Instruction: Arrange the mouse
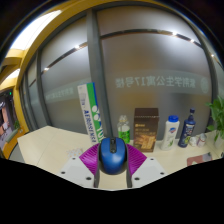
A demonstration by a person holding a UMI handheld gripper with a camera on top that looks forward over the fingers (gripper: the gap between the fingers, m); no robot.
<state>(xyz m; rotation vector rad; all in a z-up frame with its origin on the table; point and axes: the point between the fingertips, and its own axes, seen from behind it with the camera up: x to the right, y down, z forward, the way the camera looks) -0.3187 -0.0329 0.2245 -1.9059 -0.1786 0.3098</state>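
A blue computer mouse (112,154) sits between my gripper's (112,160) two fingers, whose purple pads (92,157) press against its left and right sides. The mouse points away from me and appears lifted above the pale tabletop (45,150). The gripper is shut on the mouse.
Along the back of the table, against a glass wall, stand a tall white and green box (89,112), a small green-capped bottle (124,129), a brown box (146,127), a white bottle (172,130) and a dark blue bottle (189,127). A plant (216,112) stands at the far right.
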